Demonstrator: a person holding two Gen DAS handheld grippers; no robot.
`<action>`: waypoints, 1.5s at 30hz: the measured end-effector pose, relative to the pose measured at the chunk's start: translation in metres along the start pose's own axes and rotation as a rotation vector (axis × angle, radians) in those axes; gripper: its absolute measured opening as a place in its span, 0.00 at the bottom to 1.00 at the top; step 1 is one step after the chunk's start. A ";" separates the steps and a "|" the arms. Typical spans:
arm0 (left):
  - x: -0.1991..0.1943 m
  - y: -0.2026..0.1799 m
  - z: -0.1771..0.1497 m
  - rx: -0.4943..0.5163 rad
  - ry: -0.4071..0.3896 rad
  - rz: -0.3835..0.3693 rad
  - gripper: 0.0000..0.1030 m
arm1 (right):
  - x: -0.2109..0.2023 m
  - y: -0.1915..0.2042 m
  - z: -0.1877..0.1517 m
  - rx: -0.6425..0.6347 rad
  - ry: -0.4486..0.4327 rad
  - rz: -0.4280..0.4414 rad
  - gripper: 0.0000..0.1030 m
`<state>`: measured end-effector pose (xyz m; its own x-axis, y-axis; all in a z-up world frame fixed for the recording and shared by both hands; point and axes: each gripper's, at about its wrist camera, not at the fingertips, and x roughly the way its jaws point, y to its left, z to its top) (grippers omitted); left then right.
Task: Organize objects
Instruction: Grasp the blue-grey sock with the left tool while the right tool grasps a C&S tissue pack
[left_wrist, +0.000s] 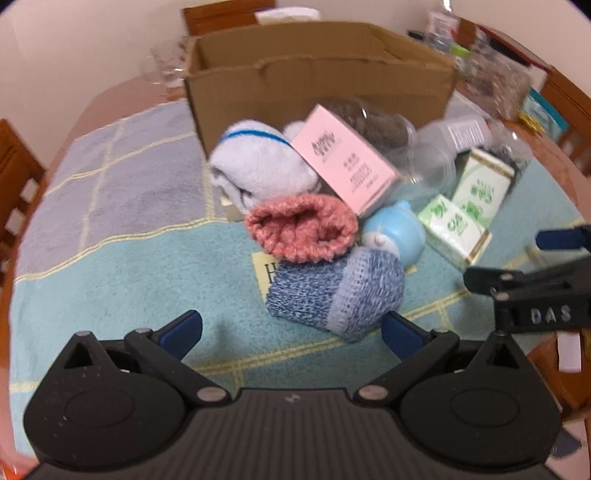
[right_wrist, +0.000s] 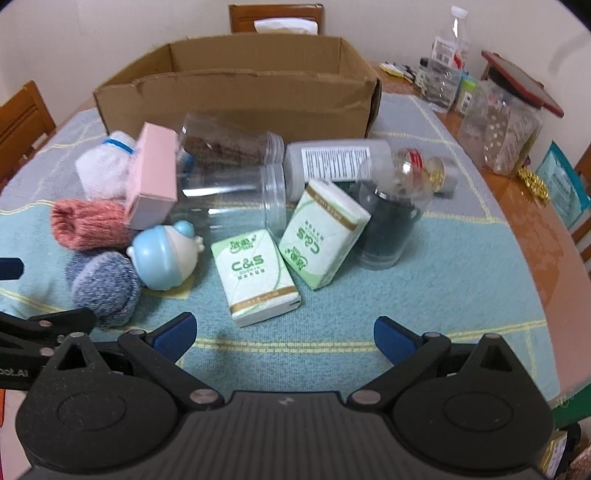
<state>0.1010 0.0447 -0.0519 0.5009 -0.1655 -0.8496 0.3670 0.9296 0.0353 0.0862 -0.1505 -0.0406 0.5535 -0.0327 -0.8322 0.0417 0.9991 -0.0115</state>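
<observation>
Clutter heaped on cloth (right_wrist: 461, 280) before empty box (right_wrist: 236, 88), awaiting sorting. Left gripper (left_wrist: 291, 328) wide open, holding nothing, faces blue sock (left_wrist: 332, 291). Right gripper (right_wrist: 284, 332) wide open, empty, faces tissue pack (right_wrist: 255, 277).

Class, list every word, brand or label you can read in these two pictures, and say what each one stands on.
"C&S": near tissue pack.
"C&S", seen turned: second tissue pack.
"DAS": right gripper body, left wrist view.
"H": card under the blue sock.
"oot.AI", cut off by the frame edge: left gripper's body.
Too blurred: pink box, white bottle label, small print on the packs.
</observation>
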 end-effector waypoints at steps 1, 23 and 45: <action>0.003 0.001 0.000 0.012 0.005 -0.009 0.99 | 0.005 0.001 0.000 0.003 0.008 -0.010 1.00; 0.023 0.006 0.011 0.105 0.026 -0.198 0.99 | 0.021 -0.042 -0.015 0.178 0.042 -0.154 1.00; -0.001 0.022 -0.001 0.129 -0.019 -0.220 0.75 | 0.027 -0.003 0.002 0.138 0.008 -0.028 1.00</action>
<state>0.1081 0.0655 -0.0510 0.4125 -0.3662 -0.8341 0.5647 0.8213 -0.0813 0.1025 -0.1546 -0.0621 0.5440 -0.0595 -0.8370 0.1712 0.9844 0.0413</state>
